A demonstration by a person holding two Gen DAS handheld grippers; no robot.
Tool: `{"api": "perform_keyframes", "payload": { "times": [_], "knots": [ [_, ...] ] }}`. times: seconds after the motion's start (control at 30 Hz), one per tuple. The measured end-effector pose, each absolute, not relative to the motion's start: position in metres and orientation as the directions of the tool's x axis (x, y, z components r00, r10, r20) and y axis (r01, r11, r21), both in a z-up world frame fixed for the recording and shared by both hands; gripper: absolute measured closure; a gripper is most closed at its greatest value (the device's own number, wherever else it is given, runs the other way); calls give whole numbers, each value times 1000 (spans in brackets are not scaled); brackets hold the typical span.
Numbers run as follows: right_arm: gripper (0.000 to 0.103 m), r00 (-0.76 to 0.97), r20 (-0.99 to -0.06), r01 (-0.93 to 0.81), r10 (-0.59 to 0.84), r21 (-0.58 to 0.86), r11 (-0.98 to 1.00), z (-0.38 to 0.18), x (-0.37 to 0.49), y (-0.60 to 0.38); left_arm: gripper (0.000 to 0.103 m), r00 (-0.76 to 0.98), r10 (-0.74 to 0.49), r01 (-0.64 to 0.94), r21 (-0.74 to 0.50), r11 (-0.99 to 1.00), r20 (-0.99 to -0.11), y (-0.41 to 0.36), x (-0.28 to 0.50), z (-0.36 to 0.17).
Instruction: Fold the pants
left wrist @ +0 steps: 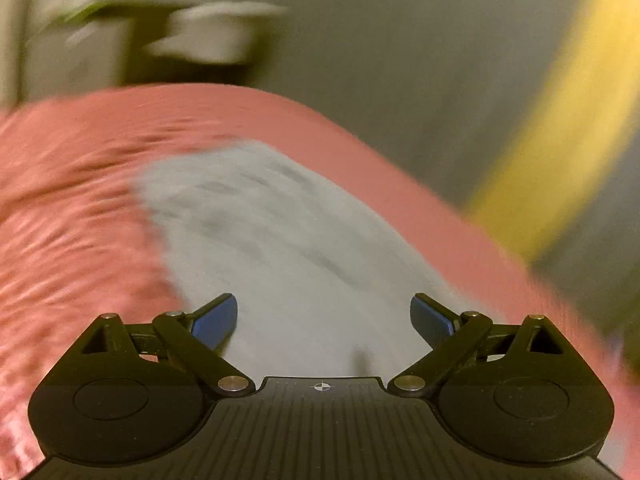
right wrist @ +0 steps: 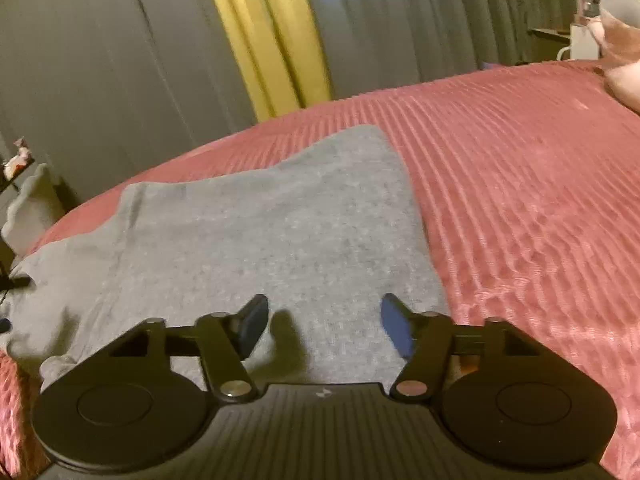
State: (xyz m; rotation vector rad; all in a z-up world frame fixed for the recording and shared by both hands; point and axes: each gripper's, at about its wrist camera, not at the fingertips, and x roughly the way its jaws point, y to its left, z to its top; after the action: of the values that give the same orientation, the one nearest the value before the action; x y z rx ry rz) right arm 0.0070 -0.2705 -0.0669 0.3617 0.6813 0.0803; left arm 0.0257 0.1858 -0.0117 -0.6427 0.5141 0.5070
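Grey pants [right wrist: 256, 232] lie folded on a red ribbed bedspread [right wrist: 520, 168]. My right gripper [right wrist: 324, 324] hovers just above their near edge, jaws apart with nothing between the blue pads [right wrist: 394, 328]. The left wrist view is smeared by motion. There the same grey pants [left wrist: 280, 240] stretch away in front of my left gripper [left wrist: 324, 320], which stands wide open and empty over the cloth. The pants' far end shows a layered fold near the bed's left side.
Grey curtains [right wrist: 100, 80] with a yellow strip [right wrist: 268, 40] hang behind the bed. A white scalloped object [right wrist: 32, 208] stands off the bed's left edge. A pink plush shape [right wrist: 624, 60] rests at the far right. Bare bedspread [left wrist: 60, 220] lies left of the pants.
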Motion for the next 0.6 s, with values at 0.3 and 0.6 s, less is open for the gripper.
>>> {"api": "perform_keyframes", "payload": {
  "times": [0.3,0.6],
  "knots": [
    [11,766,-616,-24,184,259,966,-69,21,-241,15,789,147,-606,-718,342,-596,278,-4,-49],
    [6,765,-612,-35,200,271,962,-72,24,-243,12,826,6,-528,-769,359,-564,301,15,-73]
  ]
}}
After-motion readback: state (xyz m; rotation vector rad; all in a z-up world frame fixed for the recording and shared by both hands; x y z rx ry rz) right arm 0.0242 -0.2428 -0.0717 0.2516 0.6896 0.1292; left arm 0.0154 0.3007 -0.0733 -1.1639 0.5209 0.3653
